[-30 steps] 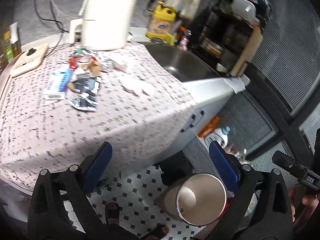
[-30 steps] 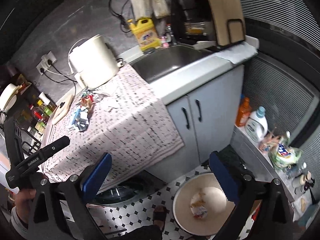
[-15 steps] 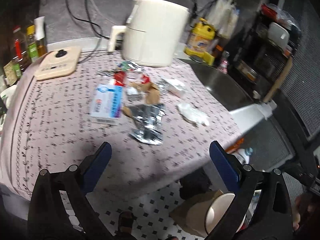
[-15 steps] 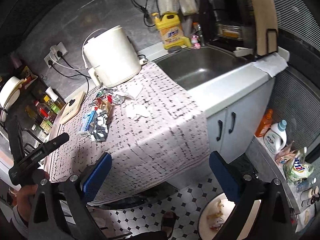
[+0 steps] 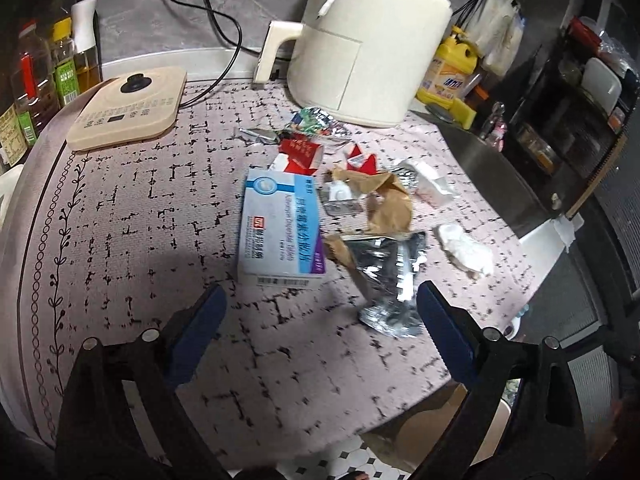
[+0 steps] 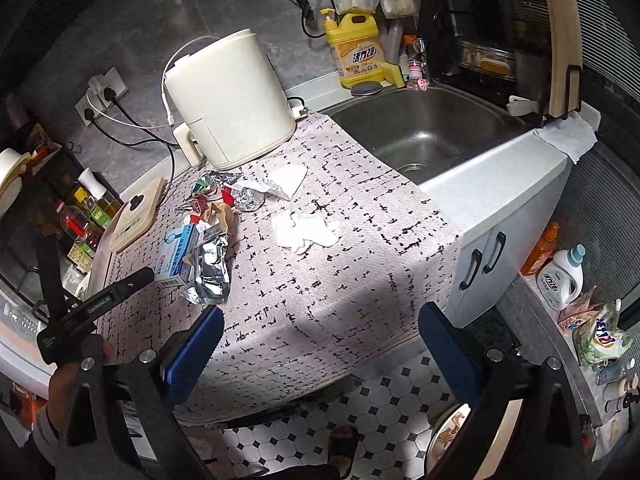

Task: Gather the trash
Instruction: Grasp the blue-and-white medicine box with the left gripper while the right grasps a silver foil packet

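Trash: medicine box (image 5: 280, 226), foil wrapper (image 5: 390, 280), brown paper (image 5: 386, 200) and crumpled tissue (image 5: 466, 252) clustered mid-cloth, in front of the air fryer (image 5: 360, 40).
Room: bare tablecloth (image 5: 132, 216) toward the near edge.
Left gripper (image 5: 320, 320): spread wide, empty — above the cloth.
Right gripper (image 6: 320, 336): wide, empty; only its view shows the sink (image 6: 420, 132) and bin (image 6: 448, 432).
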Action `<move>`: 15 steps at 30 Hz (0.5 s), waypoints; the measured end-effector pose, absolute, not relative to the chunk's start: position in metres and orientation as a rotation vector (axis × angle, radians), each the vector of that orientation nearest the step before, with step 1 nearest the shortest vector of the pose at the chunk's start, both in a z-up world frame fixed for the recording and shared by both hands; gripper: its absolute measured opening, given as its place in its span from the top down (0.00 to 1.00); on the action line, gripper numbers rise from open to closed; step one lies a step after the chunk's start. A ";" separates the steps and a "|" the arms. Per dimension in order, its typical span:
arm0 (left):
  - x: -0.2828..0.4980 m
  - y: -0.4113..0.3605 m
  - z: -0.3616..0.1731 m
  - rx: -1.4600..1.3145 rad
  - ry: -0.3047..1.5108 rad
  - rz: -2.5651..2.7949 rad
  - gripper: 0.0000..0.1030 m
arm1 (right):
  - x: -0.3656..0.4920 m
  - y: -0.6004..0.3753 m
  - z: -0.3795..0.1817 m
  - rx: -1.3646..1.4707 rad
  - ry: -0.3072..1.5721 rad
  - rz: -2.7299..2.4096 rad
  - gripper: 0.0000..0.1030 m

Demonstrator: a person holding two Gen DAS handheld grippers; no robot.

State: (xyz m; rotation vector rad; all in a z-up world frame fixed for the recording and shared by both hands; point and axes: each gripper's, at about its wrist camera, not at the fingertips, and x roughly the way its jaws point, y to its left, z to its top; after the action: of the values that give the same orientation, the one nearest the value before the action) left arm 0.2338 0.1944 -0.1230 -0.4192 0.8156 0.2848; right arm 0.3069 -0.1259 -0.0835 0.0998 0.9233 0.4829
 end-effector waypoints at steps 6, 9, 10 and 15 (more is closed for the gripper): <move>0.258 0.217 -0.148 -0.411 0.874 0.300 0.15 | 0.311 -0.105 -0.088 0.083 0.938 0.460 0.07; 0.267 0.222 -0.158 -0.396 0.897 0.299 0.15 | 0.313 -0.096 -0.089 0.072 0.944 0.455 0.07; 0.270 0.223 -0.161 -0.392 0.906 0.296 0.15 | 0.314 -0.093 -0.090 0.071 0.945 0.454 0.07; 0.277 0.226 -0.168 -0.336 0.923 0.310 0.29 | 0.318 -0.073 -0.095 0.066 0.958 0.467 0.07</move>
State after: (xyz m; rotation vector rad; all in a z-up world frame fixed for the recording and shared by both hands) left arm 0.2765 0.2256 -0.1682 -0.3360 0.9229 0.3102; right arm 0.3179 -0.0734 -0.0952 0.0662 0.9578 0.4666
